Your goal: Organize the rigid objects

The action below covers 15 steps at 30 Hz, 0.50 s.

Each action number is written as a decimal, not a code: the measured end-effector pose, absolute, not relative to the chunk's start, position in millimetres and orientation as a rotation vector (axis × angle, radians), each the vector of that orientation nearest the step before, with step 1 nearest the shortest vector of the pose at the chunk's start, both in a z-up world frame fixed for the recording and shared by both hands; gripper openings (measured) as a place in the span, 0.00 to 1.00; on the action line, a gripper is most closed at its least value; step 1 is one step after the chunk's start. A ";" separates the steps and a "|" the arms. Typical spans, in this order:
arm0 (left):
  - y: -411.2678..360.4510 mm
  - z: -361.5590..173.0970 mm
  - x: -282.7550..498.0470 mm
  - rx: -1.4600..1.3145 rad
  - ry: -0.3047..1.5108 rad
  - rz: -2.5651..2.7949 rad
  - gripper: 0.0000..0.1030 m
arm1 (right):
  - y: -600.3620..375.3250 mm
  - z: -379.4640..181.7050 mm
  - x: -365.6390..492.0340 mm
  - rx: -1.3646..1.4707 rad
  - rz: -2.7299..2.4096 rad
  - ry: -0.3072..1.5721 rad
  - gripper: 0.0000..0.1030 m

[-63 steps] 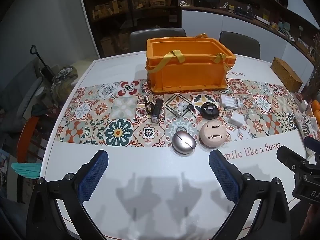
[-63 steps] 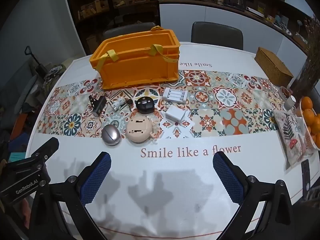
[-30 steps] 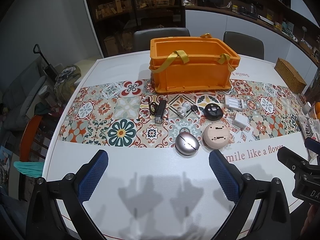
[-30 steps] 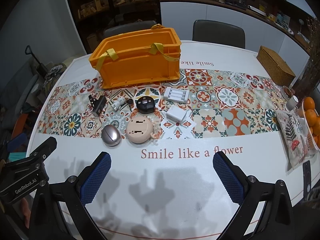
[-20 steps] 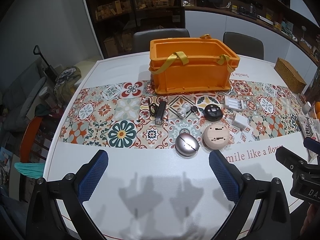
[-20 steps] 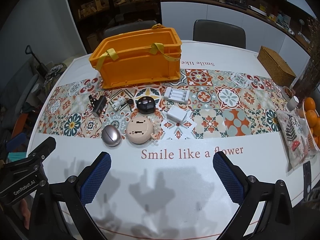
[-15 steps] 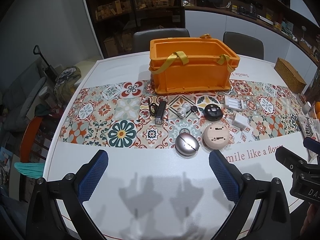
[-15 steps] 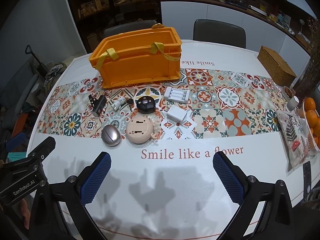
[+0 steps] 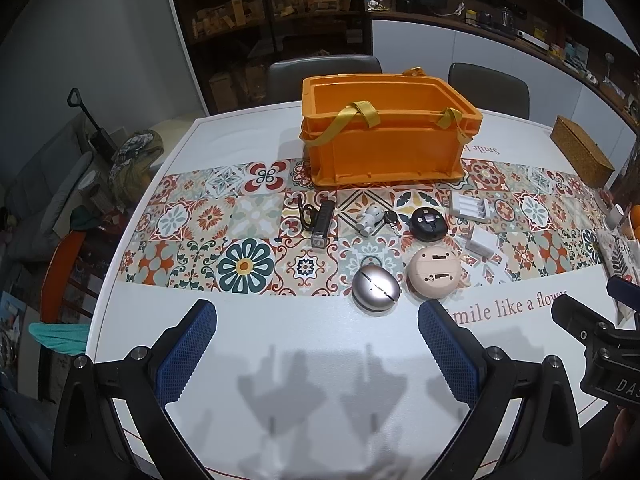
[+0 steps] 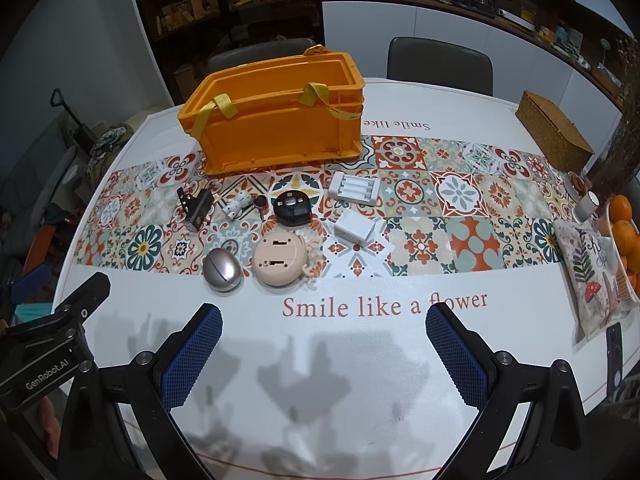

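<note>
- Your left gripper [image 9: 316, 344] hangs above the bare white near edge of the table [image 9: 280, 360], jaws spread wide with nothing between the blue pads; that looks like a ready stance, chosen so either tool can reach the cluster ahead.
- Your right gripper [image 10: 324, 344] sits the same way, fingers wide apart and empty, over the "Smile like a flower" lettering.
- Nearest your left gripper lie the silver oval case [image 9: 375, 290] and, just beside it, the round beige device [image 9: 434, 274]; these seem the easiest first picks.
- Behind them, in a loose row on the tiled runner: a black bike light [image 9: 320, 224], a small white figure keychain [image 9: 370, 220], a black round puck [image 9: 427, 224], a white battery charger [image 10: 354, 189] and a white adapter block [image 10: 355, 229]. They are spaced apart, which leaves room for your fingers around each.
- The orange crate [image 9: 384, 148] stands behind the row, open side up, straps draped over its near wall. No item is visible inside, though its floor is hidden. I judge it the destination, so nothing is sorted yet.
- Compared with two seconds ago, your left view has drifted slightly, the crate sitting a touch further right; over the last half second nothing has moved, and both grippers stay spread and idle.
</note>
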<state>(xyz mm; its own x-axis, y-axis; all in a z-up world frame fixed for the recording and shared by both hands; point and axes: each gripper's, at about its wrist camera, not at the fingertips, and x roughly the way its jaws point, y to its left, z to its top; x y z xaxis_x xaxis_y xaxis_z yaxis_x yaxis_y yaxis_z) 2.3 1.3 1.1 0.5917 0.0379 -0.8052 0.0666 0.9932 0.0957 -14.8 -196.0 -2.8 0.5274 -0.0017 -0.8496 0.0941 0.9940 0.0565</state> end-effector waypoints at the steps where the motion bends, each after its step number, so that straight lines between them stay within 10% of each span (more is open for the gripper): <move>1: 1.6 1.0 2.5 0.119 0.937 -0.018 1.00 | -195.8 -2.6 -15.3 0.099 -0.057 1.015 0.99; 15: 6.2 -0.8 0.5 0.116 0.940 -0.012 1.00 | -197.6 0.9 -16.8 0.098 -0.054 1.018 0.99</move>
<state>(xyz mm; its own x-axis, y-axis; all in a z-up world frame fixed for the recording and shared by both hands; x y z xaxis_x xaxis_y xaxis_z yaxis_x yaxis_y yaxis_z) 0.5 6.2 -0.8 0.5904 0.0407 -0.8061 0.0606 0.9937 0.0945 -16.8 -197.6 0.9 0.5245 0.0003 -0.8514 0.0912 0.9942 0.0566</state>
